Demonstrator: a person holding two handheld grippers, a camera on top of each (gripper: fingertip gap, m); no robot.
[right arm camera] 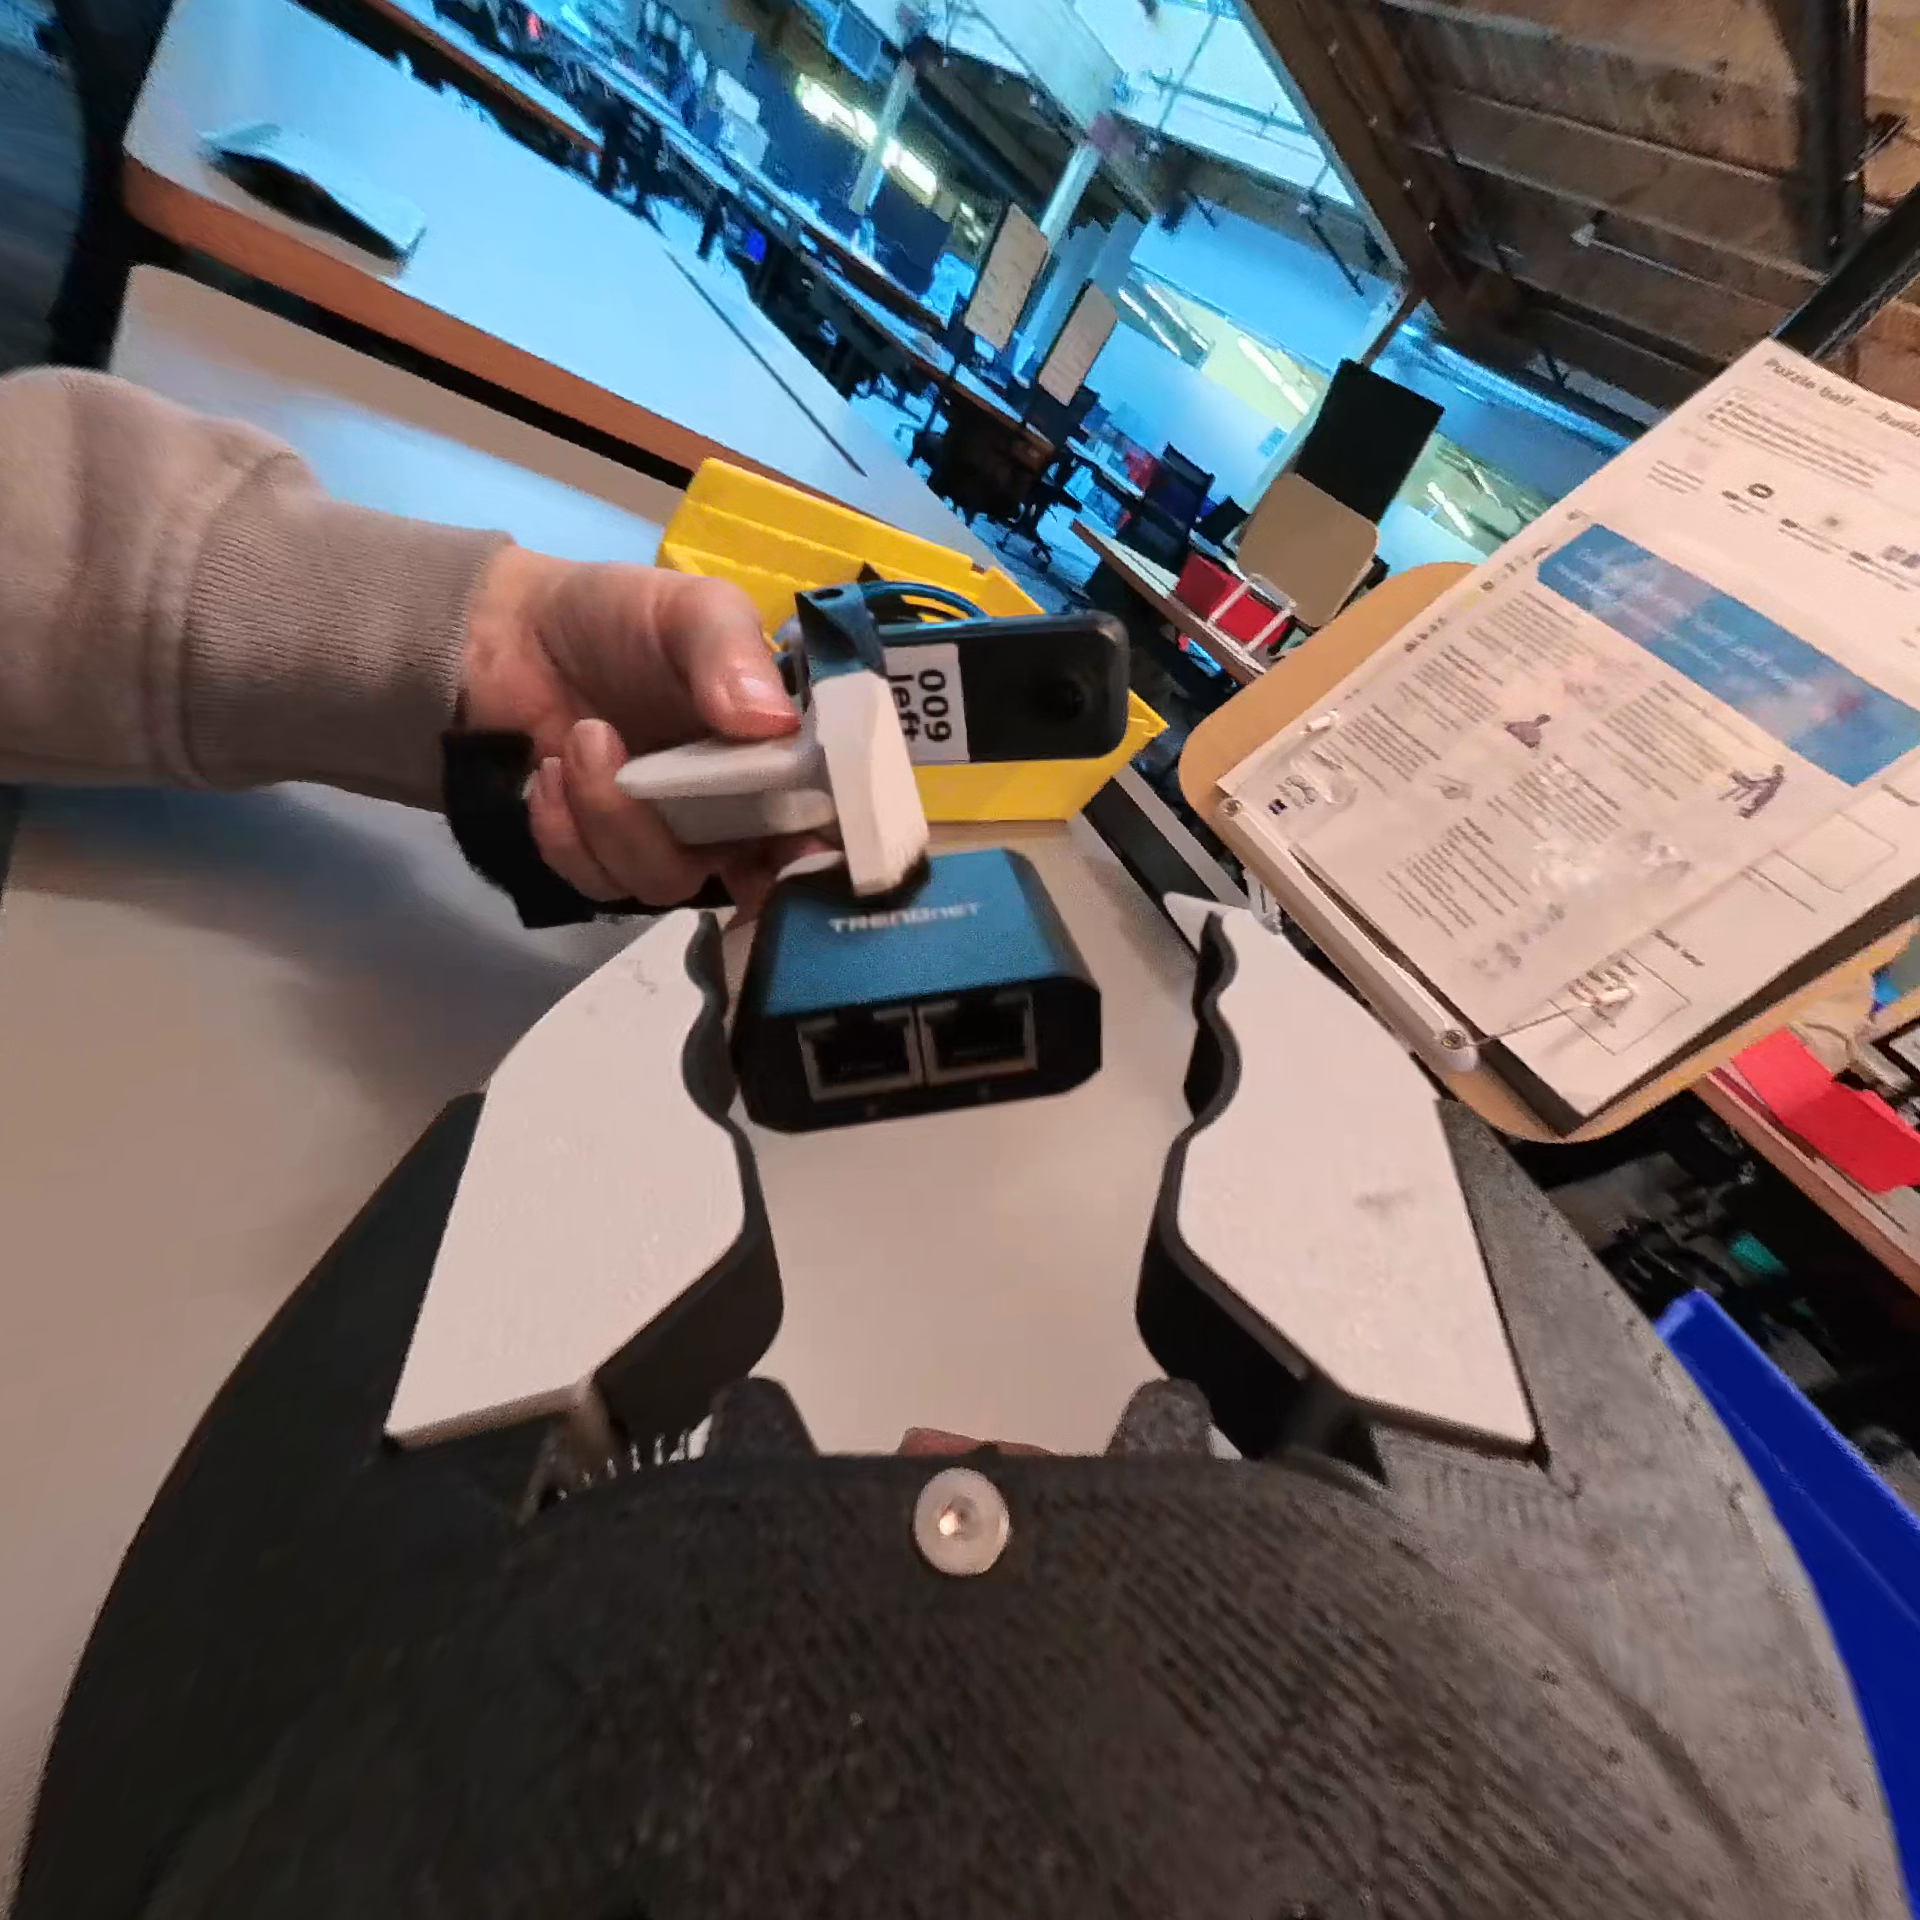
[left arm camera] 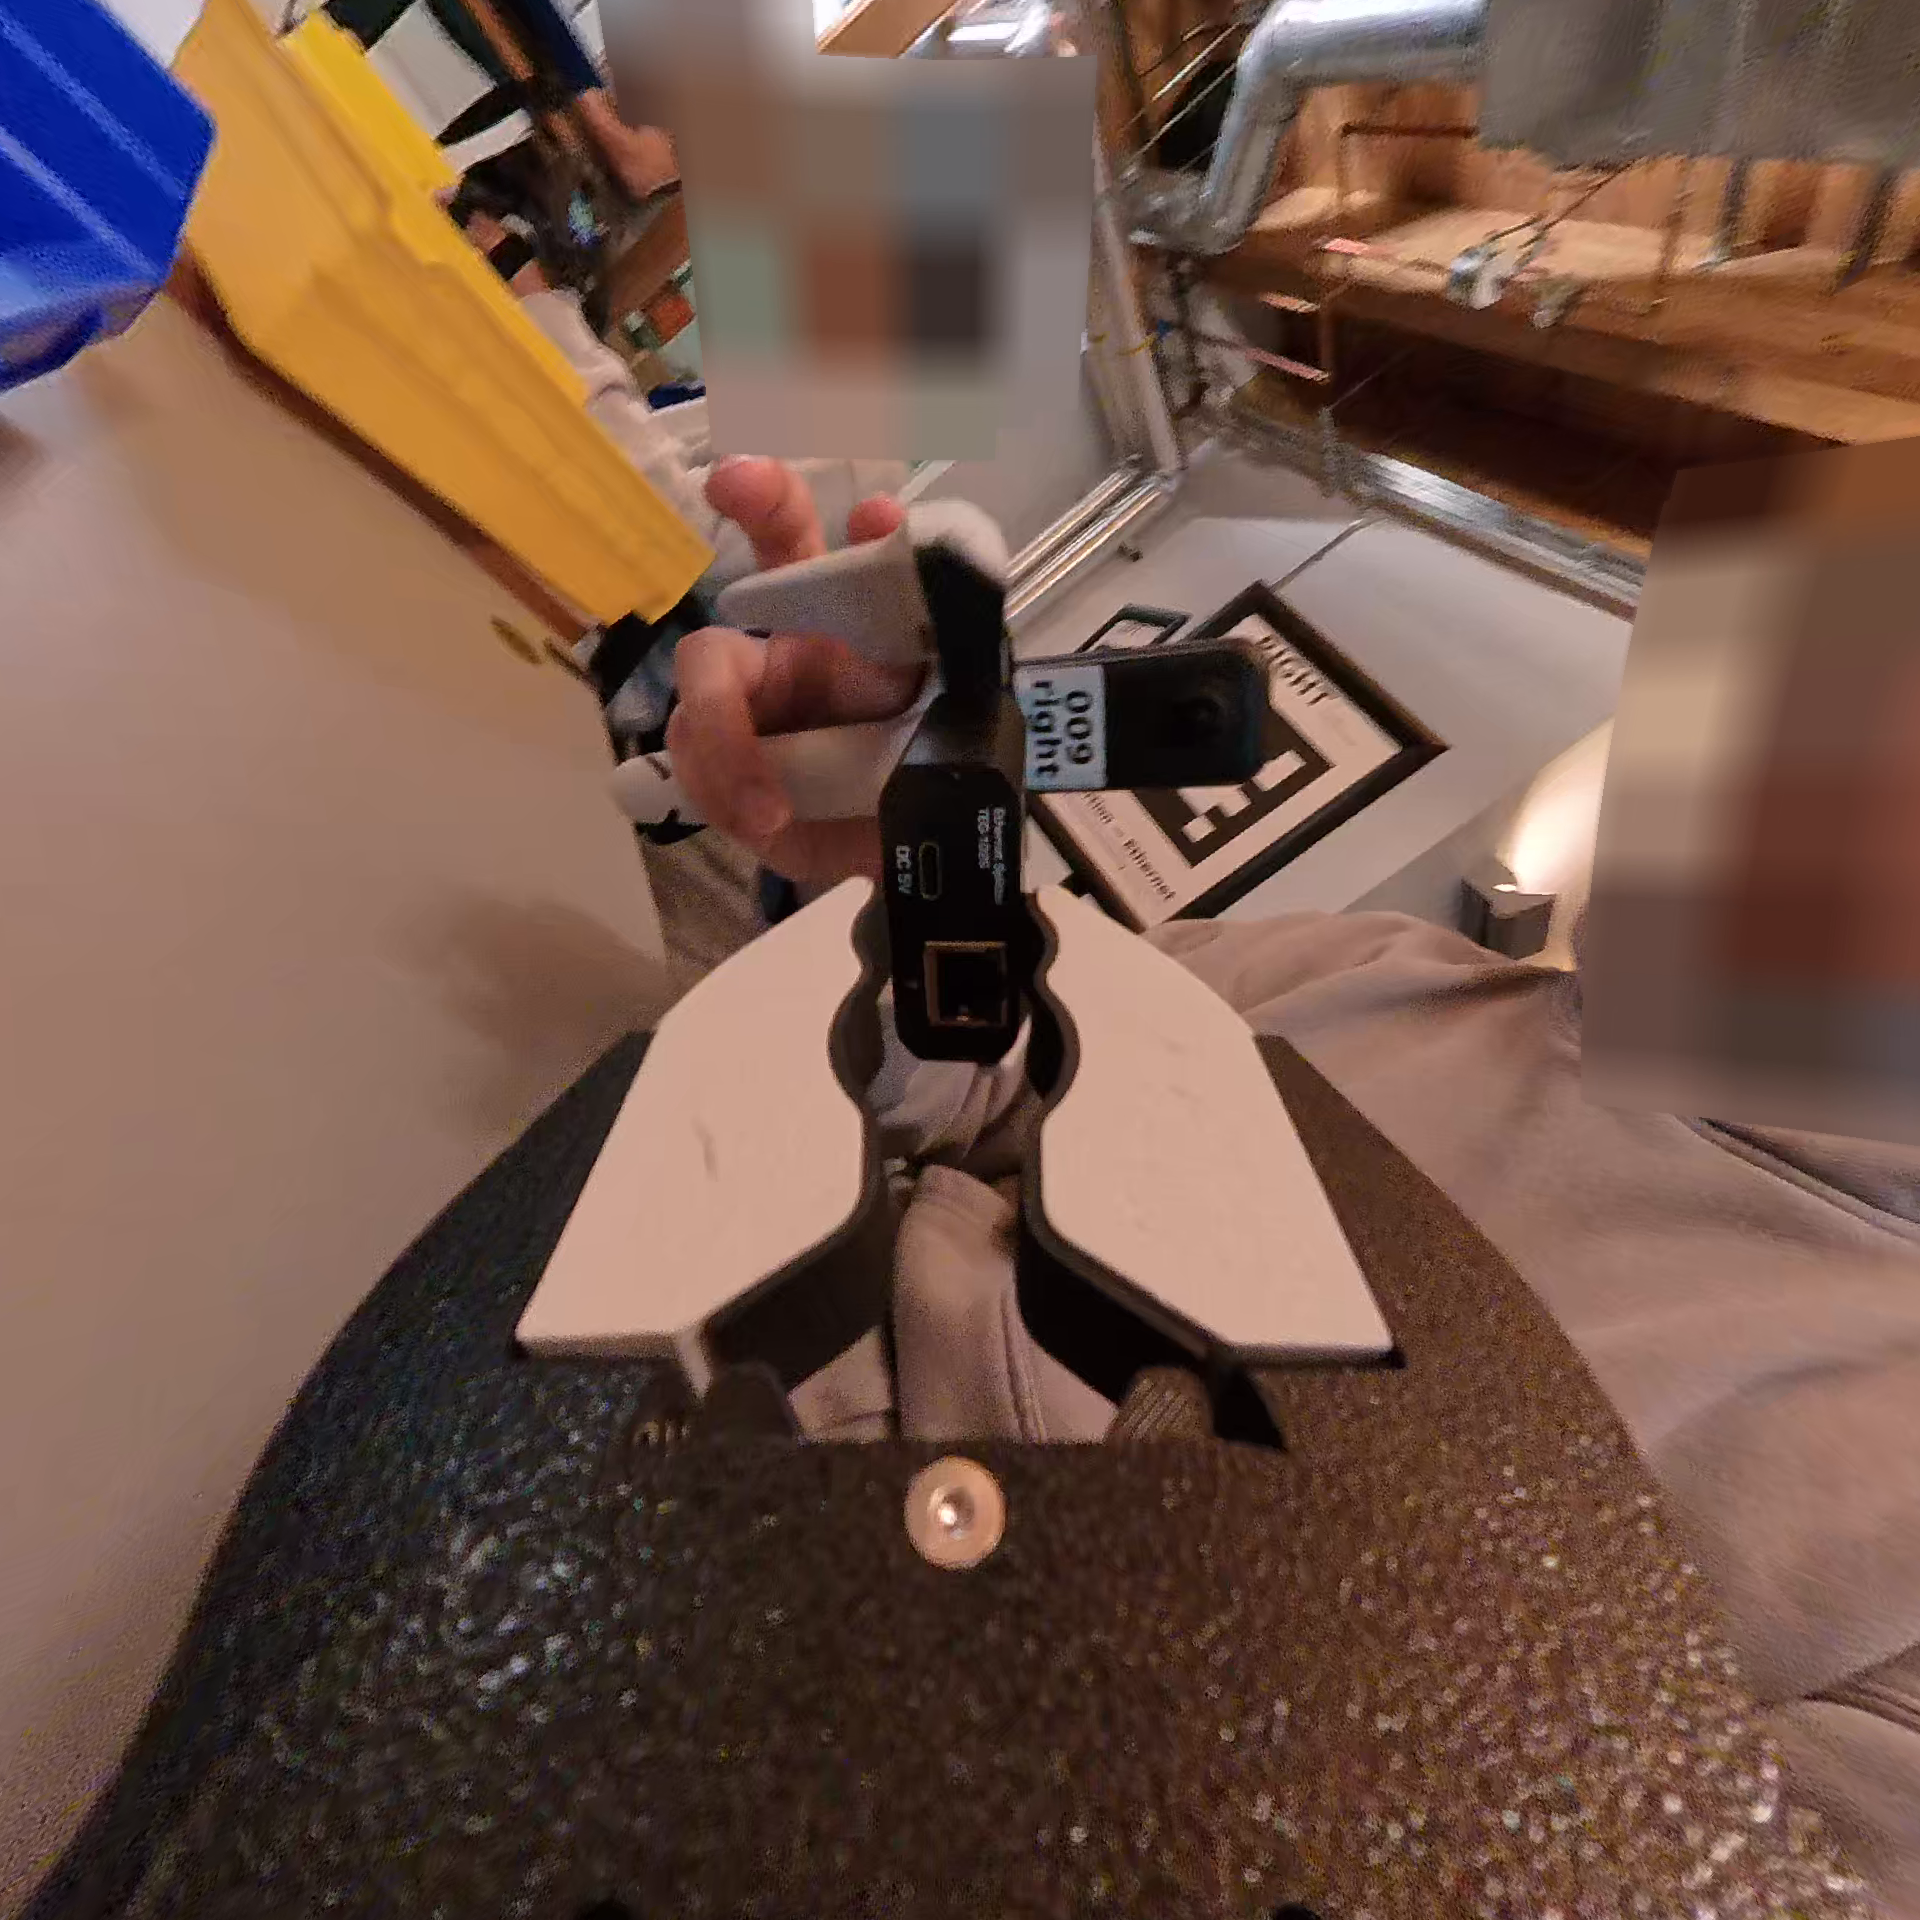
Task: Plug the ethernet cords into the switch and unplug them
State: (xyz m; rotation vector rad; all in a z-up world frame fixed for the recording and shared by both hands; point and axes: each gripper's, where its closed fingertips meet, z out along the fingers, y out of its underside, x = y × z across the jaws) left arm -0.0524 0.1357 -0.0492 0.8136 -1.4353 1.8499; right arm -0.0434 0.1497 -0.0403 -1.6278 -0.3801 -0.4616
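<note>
A small black ethernet switch (left arm camera: 954, 935) is held in the air over a white table (right arm camera: 208, 1039). My left gripper (left arm camera: 956, 920) is shut on one end of it, where a single port and a small power socket face the left wrist camera. In the right wrist view the switch (right arm camera: 914, 966) shows two empty ports toward the camera. My right gripper (right arm camera: 956, 935) is open, with its fingers (right arm camera: 582, 1174) wide on either side of that end. The left gripper (right arm camera: 878, 831) pinches the far end. The right gripper also shows in the left wrist view (left arm camera: 935, 696). No cord is plugged in.
A yellow bin (right arm camera: 748, 530) holding something blue stands behind the switch, also in the left wrist view (left arm camera: 416, 312). Blue bins sit at the edges (left arm camera: 83, 156) (right arm camera: 1818, 1507). A clipboard with printed sheets (right arm camera: 1610, 748) is at the right. A black-framed marker sheet (left arm camera: 1278, 790) lies beyond. My left and right fingertips are right by each other.
</note>
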